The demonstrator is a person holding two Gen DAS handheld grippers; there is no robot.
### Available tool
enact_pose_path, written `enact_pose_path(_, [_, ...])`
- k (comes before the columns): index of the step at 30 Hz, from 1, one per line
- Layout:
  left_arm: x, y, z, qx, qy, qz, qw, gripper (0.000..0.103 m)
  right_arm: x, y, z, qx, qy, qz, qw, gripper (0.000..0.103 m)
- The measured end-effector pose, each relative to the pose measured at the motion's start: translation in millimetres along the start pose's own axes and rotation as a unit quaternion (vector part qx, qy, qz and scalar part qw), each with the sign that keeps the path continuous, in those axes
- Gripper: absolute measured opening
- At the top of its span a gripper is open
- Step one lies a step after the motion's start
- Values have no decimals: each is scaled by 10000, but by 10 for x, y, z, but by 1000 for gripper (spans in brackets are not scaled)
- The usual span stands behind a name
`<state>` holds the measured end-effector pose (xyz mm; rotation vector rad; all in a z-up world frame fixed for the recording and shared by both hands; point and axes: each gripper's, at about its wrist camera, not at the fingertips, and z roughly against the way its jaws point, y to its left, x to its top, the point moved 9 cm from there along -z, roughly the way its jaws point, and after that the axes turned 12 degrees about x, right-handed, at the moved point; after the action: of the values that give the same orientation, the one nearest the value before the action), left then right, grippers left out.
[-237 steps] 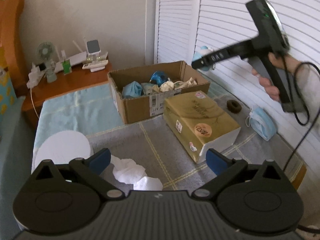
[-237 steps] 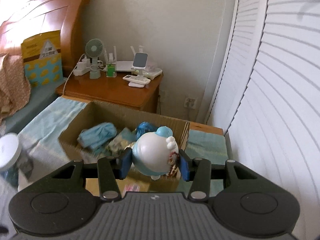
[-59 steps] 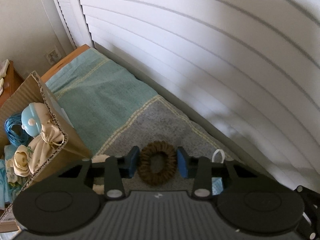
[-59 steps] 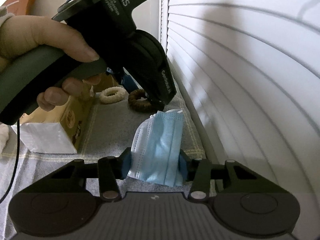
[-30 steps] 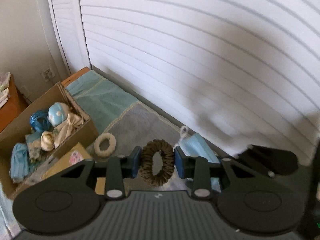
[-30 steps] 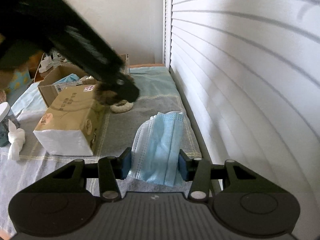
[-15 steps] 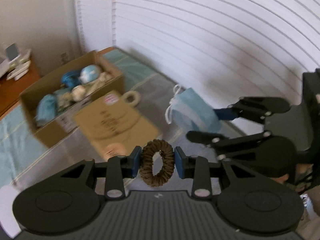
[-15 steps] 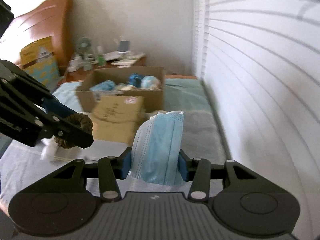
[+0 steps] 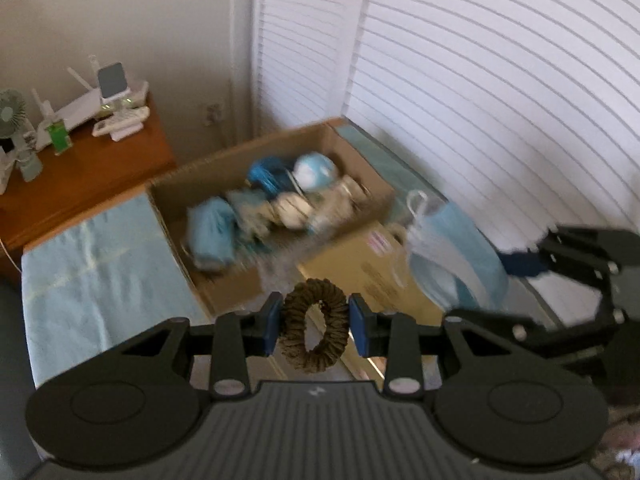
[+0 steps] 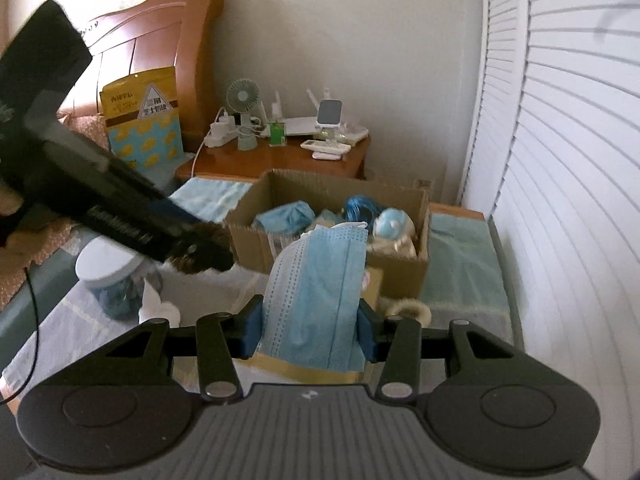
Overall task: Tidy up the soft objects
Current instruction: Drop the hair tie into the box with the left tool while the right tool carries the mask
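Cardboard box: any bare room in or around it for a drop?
The cardboard box is crowded along its right and back; its front-left corner looks barer, though blurred. The teal towel between box and shutter doors is free, as is the light-blue cloth left of the box. The front is blocked by the tissue pack.

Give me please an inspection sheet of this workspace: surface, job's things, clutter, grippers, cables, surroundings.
Surface: bed with blue towel and grey checked cloth.
Job's things: brown hair tie and blue face mask both held; cardboard box holds soft items; cream hair tie lies on the bed.
Clutter: tissue box, white-lidded jar, crumpled tissue.
Grippers: left gripper shut on the brown hair tie; right gripper shut on the mask.
Cables: black cable hangs at the left edge.
Surroundings: nightstand with fan, white slatted doors.
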<state>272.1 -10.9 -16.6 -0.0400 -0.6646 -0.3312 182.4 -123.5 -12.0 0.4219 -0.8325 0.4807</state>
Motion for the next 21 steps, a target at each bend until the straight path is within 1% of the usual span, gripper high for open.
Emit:
enact_pose_path(6, [381, 203, -280, 218, -94, 203, 9995, 34, 173, -165, -93, -62, -56, 25, 10000, 52])
enact_pose_path(9, [497, 238, -447, 253, -82, 278, 9993, 34, 240, -253, -153, -103, -64, 46, 9999, 52])
enact_pose_path(11, [543, 254, -533, 272, -105, 318, 9991, 36, 262, -300, -190, -123, -60, 42, 9999, 52])
enact_pose_path(12, [553, 261, -567, 301, -112, 329, 9989, 43, 270, -324, -207, -136, -55, 44, 9999, 52])
enact_pose_path(13, [552, 271, -594, 358, -101, 356, 9987, 55, 288, -358, -237, -163, -50, 38, 9998, 52])
enact_pose_path(14, [554, 286, -601, 400, -129, 392, 9983, 63, 289, -382, -247, -170, -48, 24, 9998, 52])
enact_pose_path(15, [551, 301, -600, 421, -178, 425, 9980, 75, 292, -406, -260, -158, -47, 1, 9999, 52])
enact_pose_path(17, [533, 328, -571, 429, -239, 494, 9976, 77, 296, -447, -288, -151, -43, -60, 9999, 52])
enact_pose_path(18, [515, 343, -547, 410, -230, 541, 9974, 80, 298, -458, -301, -147, -36, -68, 9999, 52])
enact_pose_path(19, [488, 350, -512, 383, -229, 578, 9973, 86, 305, -464, -317, -152, -28, -68, 9999, 52])
enact_pose_path(21, [420, 357, -403, 418, -296, 584, 9970, 91, 328, -483, -343, -147, -11, -62, 9999, 52])
